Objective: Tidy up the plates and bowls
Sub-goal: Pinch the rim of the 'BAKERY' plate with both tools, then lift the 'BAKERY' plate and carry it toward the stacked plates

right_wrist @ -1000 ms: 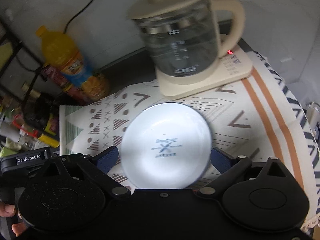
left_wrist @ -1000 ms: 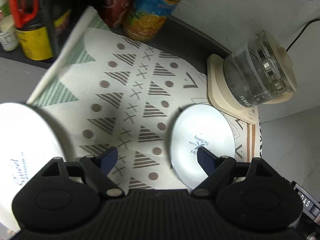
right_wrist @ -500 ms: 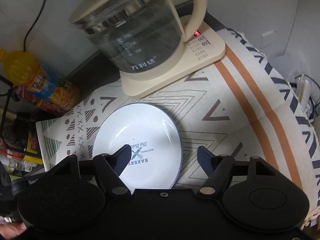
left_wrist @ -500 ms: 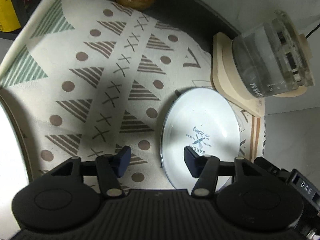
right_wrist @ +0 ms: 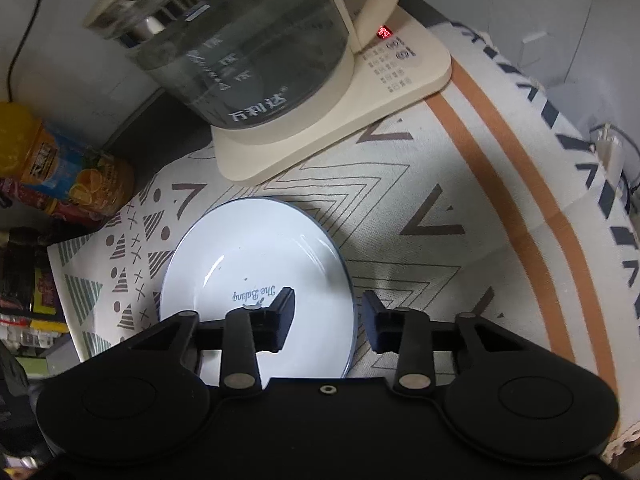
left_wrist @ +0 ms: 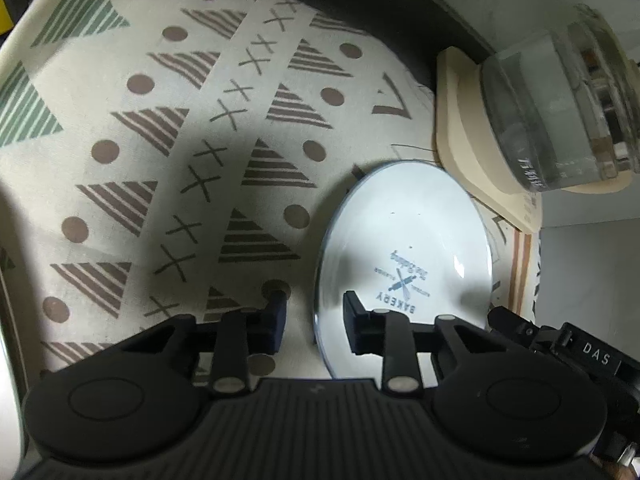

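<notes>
A white plate with a blue rim and "Bakery" print (left_wrist: 412, 240) lies flat on the patterned cloth (left_wrist: 200, 140); it also shows in the right wrist view (right_wrist: 260, 264). My left gripper (left_wrist: 314, 322) straddles the plate's left rim, jaws partly closed with a gap, one finger over the plate, one over the cloth. My right gripper (right_wrist: 328, 320) straddles the plate's right rim the same way. Neither visibly clamps the rim. A second white dish edge (left_wrist: 6, 380) shows at the far left.
A glass kettle (right_wrist: 240, 40) on a cream base (right_wrist: 360, 112) stands just behind the plate. An orange juice bottle (right_wrist: 52, 160) and other bottles stand at the back left. The cloth's fringed edge (right_wrist: 624, 436) lies to the right.
Both grippers have moved down and closer to the plate, each to one rim, and their jaws have narrowed. The large white dish at the left has slid almost out of view.
</notes>
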`<state>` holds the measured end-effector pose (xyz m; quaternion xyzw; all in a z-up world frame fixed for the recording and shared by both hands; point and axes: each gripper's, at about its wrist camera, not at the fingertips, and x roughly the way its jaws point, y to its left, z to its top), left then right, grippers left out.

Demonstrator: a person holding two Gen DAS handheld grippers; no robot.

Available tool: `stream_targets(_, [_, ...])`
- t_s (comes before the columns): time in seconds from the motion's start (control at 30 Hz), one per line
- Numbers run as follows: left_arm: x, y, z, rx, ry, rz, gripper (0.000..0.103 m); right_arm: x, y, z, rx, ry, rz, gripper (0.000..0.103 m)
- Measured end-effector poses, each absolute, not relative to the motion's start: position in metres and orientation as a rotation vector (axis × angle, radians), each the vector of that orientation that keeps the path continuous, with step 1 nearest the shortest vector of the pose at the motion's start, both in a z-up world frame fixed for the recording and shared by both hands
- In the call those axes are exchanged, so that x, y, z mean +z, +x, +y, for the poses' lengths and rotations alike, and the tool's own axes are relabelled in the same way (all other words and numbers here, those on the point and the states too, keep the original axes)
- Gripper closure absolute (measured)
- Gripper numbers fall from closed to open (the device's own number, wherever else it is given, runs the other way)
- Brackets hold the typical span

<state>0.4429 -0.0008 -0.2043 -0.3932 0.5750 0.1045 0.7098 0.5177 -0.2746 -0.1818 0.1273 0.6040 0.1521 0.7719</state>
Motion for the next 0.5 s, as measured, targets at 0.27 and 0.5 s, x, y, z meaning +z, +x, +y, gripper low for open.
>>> stream_targets(0.27, [-0.213,0.449,0.001,0.234,-0.895,1.263,0.082,-0.201,0.534,-0.270,0.310,0.276,1.370,0.074])
stream_targets(0.5, [-0.214,0.455,0.004,0.240,-0.915,1.258,0.084,-0.208,0.540,-0.265,0.322,0.274,1.390,0.075])
